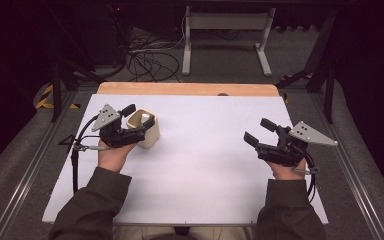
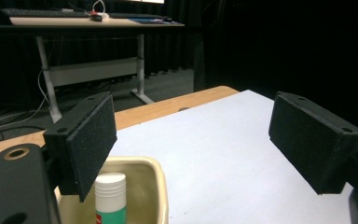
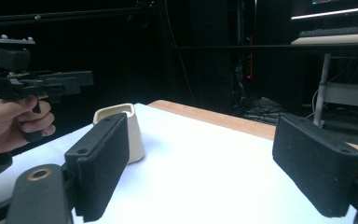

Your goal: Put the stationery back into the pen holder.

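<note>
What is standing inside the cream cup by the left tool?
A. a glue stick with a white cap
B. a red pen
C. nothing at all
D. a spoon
A: the left gripper view shows a glue stick with a white cap upright in the cup, just below the open left tool.

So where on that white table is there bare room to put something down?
Most of the white board is bare: the wide middle stretch between the cream cup and the right claw, and the near strip between the sleeves. It is crowded only at the left, where the left claw hovers above the cup.
</note>
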### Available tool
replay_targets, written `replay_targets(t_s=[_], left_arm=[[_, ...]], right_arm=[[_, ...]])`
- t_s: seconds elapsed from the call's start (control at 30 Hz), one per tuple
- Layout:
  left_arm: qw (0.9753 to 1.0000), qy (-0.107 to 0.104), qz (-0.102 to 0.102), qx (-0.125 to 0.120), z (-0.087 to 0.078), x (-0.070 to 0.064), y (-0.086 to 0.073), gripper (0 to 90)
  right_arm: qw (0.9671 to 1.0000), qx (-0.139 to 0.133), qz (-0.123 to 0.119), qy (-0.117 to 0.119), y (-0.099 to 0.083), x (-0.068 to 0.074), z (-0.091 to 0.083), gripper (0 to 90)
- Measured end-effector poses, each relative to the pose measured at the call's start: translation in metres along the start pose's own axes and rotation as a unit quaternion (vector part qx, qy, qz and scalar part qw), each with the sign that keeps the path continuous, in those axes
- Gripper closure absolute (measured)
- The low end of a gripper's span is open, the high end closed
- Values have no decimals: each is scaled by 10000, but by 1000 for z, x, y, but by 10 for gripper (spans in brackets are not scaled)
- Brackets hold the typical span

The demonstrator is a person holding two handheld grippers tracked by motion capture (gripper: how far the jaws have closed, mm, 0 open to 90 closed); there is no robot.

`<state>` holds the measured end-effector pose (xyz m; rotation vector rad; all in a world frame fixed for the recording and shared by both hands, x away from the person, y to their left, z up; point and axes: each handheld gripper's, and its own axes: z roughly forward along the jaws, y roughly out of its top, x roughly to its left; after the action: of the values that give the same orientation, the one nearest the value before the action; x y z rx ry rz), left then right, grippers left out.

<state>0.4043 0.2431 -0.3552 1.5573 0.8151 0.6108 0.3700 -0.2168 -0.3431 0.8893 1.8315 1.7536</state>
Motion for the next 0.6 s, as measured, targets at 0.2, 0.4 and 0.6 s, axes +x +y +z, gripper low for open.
replay_targets(t_s=[0.2,0.4,0.6], left_arm=[[10000,-79,46,-40,-8,-6,2,128],[9999,-122,72,-78,-17,-10,3,106],[9997,-169,113,-100,-26,-14,3,87]], right_arm=[[10000,7,1,-14,-1,0,-1,195],[10000,6,-1,-27,-1,0,-2,194],[10000,10,-4,-47,-1,0,-2,194]])
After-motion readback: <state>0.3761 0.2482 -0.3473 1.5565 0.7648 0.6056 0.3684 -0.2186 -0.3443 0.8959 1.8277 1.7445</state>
